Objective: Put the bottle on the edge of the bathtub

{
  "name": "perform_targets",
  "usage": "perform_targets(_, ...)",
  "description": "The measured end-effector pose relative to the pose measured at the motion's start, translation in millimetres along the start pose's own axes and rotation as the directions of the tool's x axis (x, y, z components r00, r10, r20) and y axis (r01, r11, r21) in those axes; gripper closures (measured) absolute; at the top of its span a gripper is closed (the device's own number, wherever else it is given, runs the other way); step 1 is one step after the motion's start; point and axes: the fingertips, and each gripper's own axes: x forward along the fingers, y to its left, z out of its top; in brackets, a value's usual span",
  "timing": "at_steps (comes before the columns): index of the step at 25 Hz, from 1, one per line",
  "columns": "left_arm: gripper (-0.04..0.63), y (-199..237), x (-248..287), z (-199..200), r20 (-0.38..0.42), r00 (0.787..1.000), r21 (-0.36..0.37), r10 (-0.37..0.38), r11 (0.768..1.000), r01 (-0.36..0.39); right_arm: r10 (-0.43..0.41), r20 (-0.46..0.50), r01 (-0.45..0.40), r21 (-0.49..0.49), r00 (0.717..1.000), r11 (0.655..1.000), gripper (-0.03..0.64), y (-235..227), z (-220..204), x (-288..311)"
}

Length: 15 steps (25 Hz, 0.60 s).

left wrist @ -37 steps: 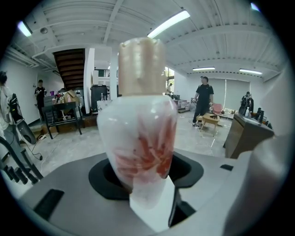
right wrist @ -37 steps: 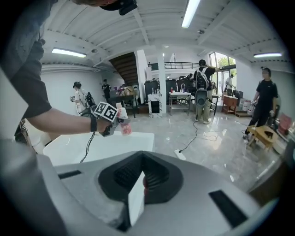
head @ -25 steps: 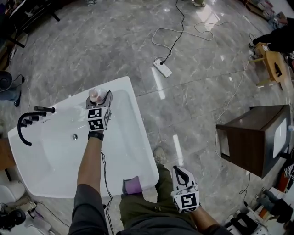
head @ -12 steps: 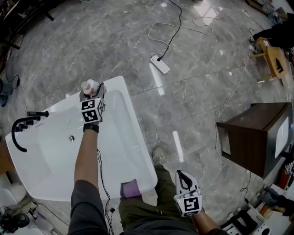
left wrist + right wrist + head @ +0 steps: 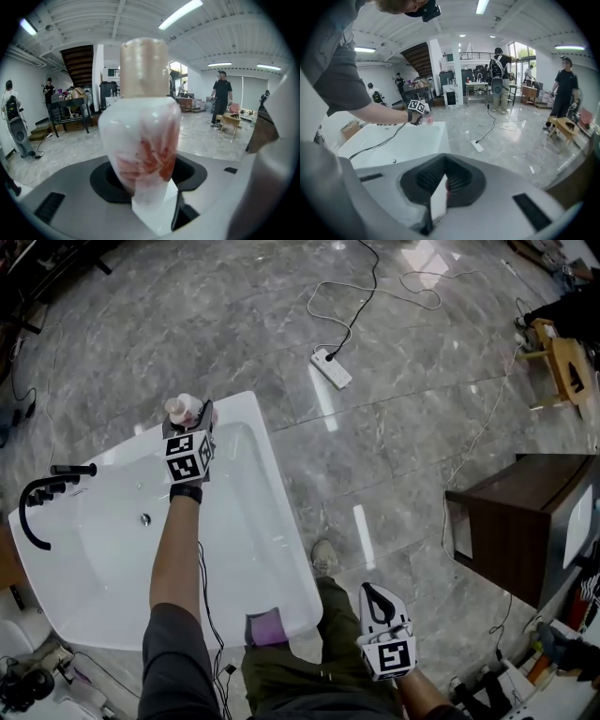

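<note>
The bottle [image 5: 182, 410], a pale translucent plastic one with a red flower print and a beige cap, is the thing to be placed, and it is off the ground in the person's left hand. Around it spreads the grey marble floor [image 5: 394, 427], and on that floor stands the white rectangular bathtub [image 5: 236, 409], seen from above with its curved black tap [image 5: 36, 501] at the left end. The person's bare left arm reaches across the basin to the far corner of the tub, where the left gripper [image 5: 190, 418] holds the bottle over the flat rim. Its fingers [image 5: 208, 414] are clamped on the lower body of the bottle, one on each side. In the left gripper view the bottle stands upright, cap up and long axis vertical. The rim therefore lies straight below the base, though no view shows whether the base touches it yet. The right gripper [image 5: 372, 592] hangs low beside the person's leg, off the near end of the tub and well apart from the bottle, its fingers [image 5: 381, 607] together on nothing. The left hand is plainly the one to finish. I judge that the next move is a short straight descent onto the rim, keeping the bottle upright and well in from the rim's edges.
</note>
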Motion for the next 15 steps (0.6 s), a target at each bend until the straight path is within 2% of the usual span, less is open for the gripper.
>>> perform_targets(15, 0.36, -1.7, 17.1, 2.0, 0.007, 1.0, 0.036, -0.021, 0.999, 0.021, -0.001, 0.062, 0.006, -0.074, 0.998, 0.997, 0.615, -19.1, 36.5, 31.4)
